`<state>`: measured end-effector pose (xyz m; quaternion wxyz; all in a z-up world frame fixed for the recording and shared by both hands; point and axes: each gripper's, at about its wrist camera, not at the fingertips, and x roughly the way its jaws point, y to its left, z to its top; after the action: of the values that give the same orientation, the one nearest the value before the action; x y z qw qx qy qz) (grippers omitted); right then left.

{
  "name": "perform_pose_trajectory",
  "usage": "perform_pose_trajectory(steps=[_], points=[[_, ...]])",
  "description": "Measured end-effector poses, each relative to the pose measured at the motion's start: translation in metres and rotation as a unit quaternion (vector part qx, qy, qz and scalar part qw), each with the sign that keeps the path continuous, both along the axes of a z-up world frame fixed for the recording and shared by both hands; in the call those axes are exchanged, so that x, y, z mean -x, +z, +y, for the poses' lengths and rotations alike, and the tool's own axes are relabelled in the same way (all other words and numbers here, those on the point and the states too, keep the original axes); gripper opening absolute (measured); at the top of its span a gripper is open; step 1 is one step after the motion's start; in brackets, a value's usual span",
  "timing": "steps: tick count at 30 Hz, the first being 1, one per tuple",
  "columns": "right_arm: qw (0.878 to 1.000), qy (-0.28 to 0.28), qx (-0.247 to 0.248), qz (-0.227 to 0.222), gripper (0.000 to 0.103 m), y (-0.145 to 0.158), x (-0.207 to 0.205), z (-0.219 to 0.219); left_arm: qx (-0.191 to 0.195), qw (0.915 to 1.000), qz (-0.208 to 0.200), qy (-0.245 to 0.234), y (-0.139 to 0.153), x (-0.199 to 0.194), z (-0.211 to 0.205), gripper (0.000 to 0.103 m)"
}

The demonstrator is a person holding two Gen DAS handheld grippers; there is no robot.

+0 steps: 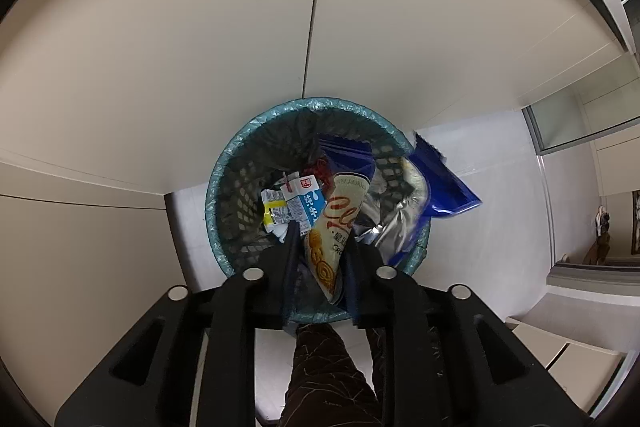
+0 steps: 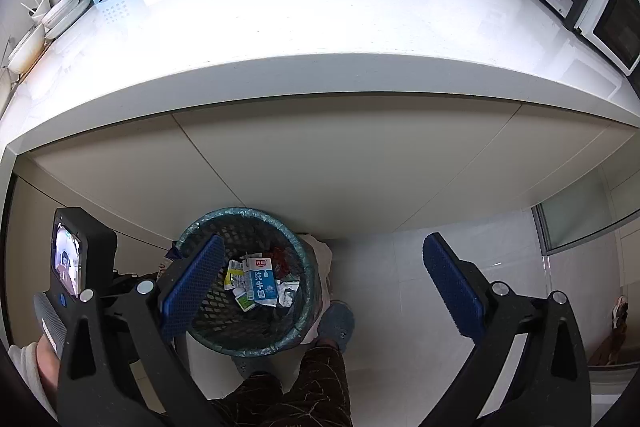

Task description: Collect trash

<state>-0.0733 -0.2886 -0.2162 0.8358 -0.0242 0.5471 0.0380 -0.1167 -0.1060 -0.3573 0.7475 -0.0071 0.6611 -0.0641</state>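
left gripper (image 1: 320, 247): right over the bin, pointing down, fingers narrow with the cream snack wrapper (image 1: 334, 227) between them. Can't tell if the pads are pinching it or have let go.
right gripper (image 2: 320, 287): fingers wide, nothing in them, parked above the bin.
bin (image 1: 224, 163): mesh basket with teal liner on the floor by the cabinet (image 1: 200, 47); milk carton (image 1: 306, 205) already at the bottom.
blue bag (image 1: 440, 183): flopped over the right rim, half outside.
tip: open the left fingers fully so the wrapper drops straight in, and I'd guess that blue bag needs a nudge inward.

Cream snack wrapper (image 1: 334, 227) over lined mesh bin (image 1: 224, 183), milk carton (image 1: 304, 205) inside
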Motion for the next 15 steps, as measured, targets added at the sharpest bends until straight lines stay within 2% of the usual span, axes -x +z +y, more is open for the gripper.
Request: perform_pose_trajectory(steps=[3,10,15], points=[[1.000,0.000,0.001,0.002,0.095,-0.002,0.000,-0.002,-0.002,1.0000,-0.007,0.002,0.001,-0.002,-0.002,0.048],[1.000,0.000,0.001,0.008,0.095,-0.006,0.000,-0.003,0.000,0.9998,-0.015,0.011,0.005,-0.004,-0.003,0.068],[1.000,-0.002,-0.001,0.006,0.095,-0.007,0.000,-0.002,0.013,0.9990,-0.037,0.023,0.016,-0.005,0.002,0.093]])
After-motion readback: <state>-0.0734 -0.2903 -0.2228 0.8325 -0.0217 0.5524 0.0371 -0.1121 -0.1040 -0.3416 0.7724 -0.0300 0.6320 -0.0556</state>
